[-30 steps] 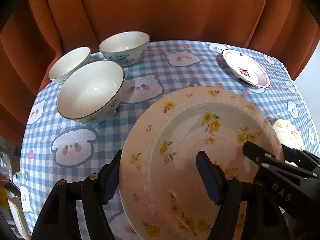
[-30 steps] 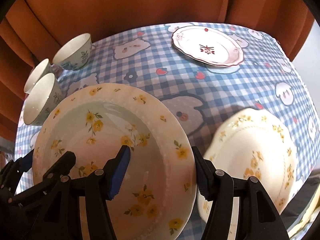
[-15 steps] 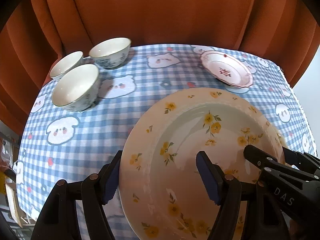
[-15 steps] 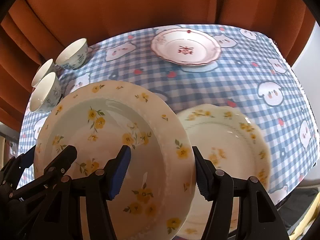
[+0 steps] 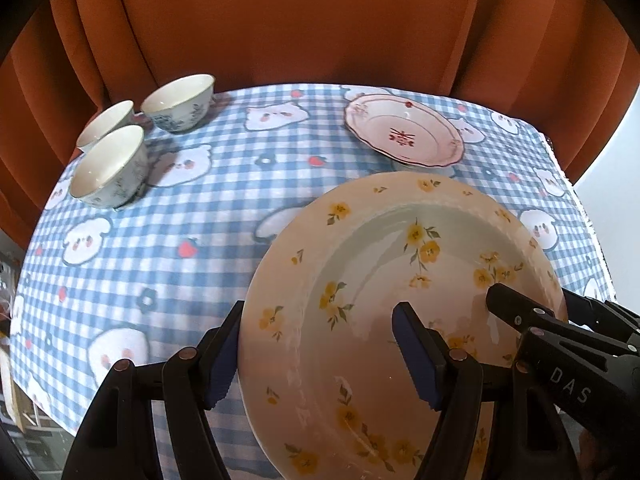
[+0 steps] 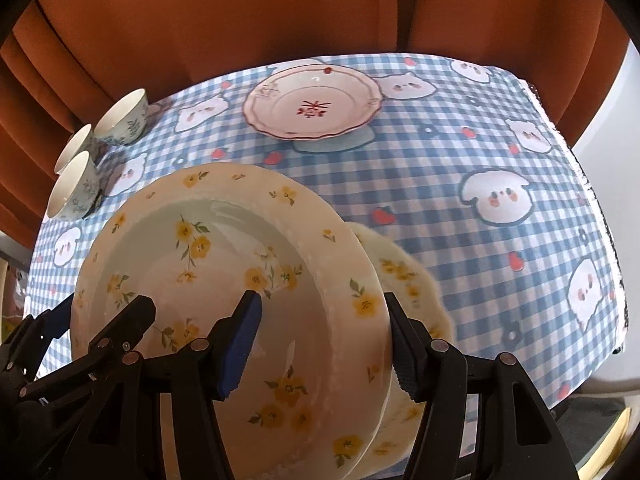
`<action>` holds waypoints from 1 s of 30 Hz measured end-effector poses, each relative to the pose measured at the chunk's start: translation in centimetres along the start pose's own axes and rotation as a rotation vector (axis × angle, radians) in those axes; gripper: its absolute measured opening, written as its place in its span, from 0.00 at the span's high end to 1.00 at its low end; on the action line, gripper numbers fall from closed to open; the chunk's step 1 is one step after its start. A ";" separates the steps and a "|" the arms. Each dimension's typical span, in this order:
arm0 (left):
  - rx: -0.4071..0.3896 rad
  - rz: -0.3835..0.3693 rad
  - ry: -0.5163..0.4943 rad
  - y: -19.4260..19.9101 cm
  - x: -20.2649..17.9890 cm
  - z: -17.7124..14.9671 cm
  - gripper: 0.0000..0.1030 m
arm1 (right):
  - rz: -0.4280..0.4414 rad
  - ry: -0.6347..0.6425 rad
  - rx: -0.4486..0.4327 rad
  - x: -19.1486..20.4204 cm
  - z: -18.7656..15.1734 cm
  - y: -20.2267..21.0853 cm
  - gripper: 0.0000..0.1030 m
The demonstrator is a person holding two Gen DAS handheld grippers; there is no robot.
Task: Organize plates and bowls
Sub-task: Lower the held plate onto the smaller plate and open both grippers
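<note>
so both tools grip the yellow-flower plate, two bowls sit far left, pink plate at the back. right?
Nearly. There are three bowls, not two, clustered far left in the left wrist view. The rest holds: left tool and right tool both grip the yellow-flower plate, with the pink plate at the back.

Blue gingham tablecloth [image 5: 224, 216] with cartoon animals, rust-orange curtain [image 5: 304, 20] behind

The left wrist view looks forward and down over the bench [image 5: 168, 264] from its near left, close above the yellow-flowered plate [image 5: 384, 280]; the right wrist view faces likewise from the near right; both share that plate [image 6: 224, 264], the pink plate [image 5: 404, 136] [image 6: 312, 108] and the curtain [image 5: 300, 20] [image 6: 248, 12].
</note>
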State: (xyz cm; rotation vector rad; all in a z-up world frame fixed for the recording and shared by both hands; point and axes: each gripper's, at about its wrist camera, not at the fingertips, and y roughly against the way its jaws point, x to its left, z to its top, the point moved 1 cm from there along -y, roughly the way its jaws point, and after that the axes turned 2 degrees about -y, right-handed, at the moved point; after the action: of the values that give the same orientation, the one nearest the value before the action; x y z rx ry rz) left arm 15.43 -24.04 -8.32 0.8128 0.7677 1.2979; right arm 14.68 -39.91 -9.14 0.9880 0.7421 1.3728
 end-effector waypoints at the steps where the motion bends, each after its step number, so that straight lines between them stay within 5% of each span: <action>1: 0.002 -0.001 0.003 -0.2 -0.6 -0.1 0.30 | -0.001 0.003 0.000 -0.6 0.0 0.0 0.38; 17: 0.096 -0.024 0.064 -3.6 -6.1 -2.2 0.30 | -0.030 0.061 0.030 -6.5 -0.2 -1.3 0.38; 30: 0.154 -0.026 0.094 -5.4 -6.8 -3.1 0.29 | -0.024 0.077 0.080 -7.9 -0.3 -3.0 0.38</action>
State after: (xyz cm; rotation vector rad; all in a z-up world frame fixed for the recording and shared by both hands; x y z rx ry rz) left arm 14.75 -30.99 -14.36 0.8654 0.9594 1.2721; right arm 15.04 -47.48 -12.92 0.9905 0.8695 1.3751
